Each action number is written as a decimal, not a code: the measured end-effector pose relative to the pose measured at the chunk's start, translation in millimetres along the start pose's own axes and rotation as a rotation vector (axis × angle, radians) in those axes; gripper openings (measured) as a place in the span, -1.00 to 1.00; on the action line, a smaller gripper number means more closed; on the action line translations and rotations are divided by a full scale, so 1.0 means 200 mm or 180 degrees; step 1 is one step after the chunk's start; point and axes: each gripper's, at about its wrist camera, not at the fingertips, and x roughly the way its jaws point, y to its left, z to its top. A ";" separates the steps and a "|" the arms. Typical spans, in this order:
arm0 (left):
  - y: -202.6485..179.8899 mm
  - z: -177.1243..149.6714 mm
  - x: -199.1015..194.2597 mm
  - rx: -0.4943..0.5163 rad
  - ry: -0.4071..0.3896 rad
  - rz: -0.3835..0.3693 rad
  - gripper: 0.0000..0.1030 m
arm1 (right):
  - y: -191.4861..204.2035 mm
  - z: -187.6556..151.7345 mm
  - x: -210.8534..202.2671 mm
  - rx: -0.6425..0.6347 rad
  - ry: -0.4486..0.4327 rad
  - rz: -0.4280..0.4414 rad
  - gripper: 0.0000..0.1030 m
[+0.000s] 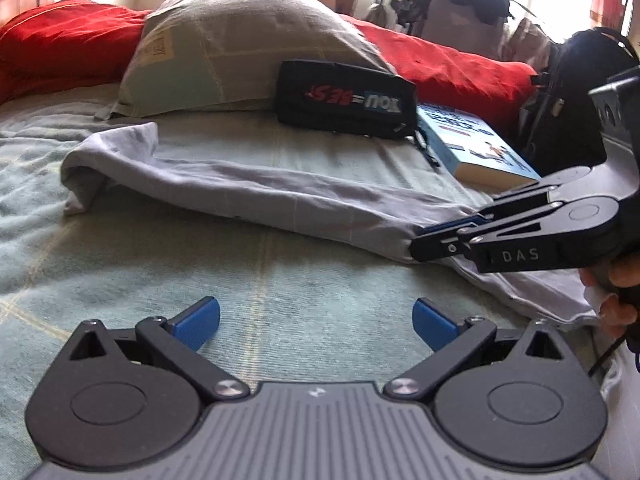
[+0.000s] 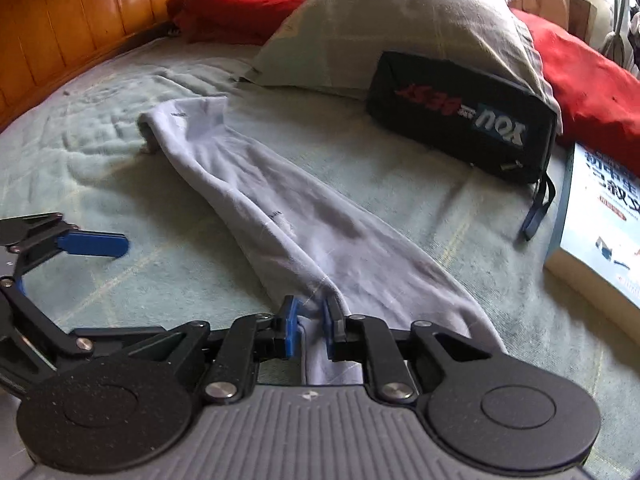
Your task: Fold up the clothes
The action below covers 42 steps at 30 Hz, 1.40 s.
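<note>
The left hand-held gripper [image 1: 316,322], nearest the lens, hangs with its jaws spread wide and empty over the bare green bed sheet [image 1: 160,264]. Beyond it the grey garment [image 1: 248,188] lies as a long, narrow strip on the bed, its far end bunched toward the pillow [image 1: 240,48] on the left, its near end running rightward. There the right hand-held gripper [image 2: 311,320] has its pads closed on a pinch of the cloth. The left is free, so I judge the far end falls to it.

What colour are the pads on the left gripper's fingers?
Blue pads on black fingers, clearest in the left wrist view.
</note>
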 end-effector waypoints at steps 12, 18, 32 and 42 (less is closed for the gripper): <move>-0.17 -0.06 -0.02 0.0754 0.0233 -0.0428 0.97 | 0.14 -0.07 0.00 -0.0659 0.0021 -0.0291 -0.84; -0.22 -0.05 -0.08 0.0719 0.0292 -0.0392 0.97 | 0.14 -0.08 -0.11 -0.0437 -0.0067 0.0008 -0.86; -0.11 -0.28 -0.53 0.0924 0.0094 -0.0346 0.98 | 0.34 -0.08 -0.16 -0.0486 0.0291 0.0350 -0.67; 0.25 -0.26 -0.58 0.0924 0.0162 -0.0327 0.98 | 0.51 -0.06 -0.26 -0.0094 -0.0142 0.0141 0.11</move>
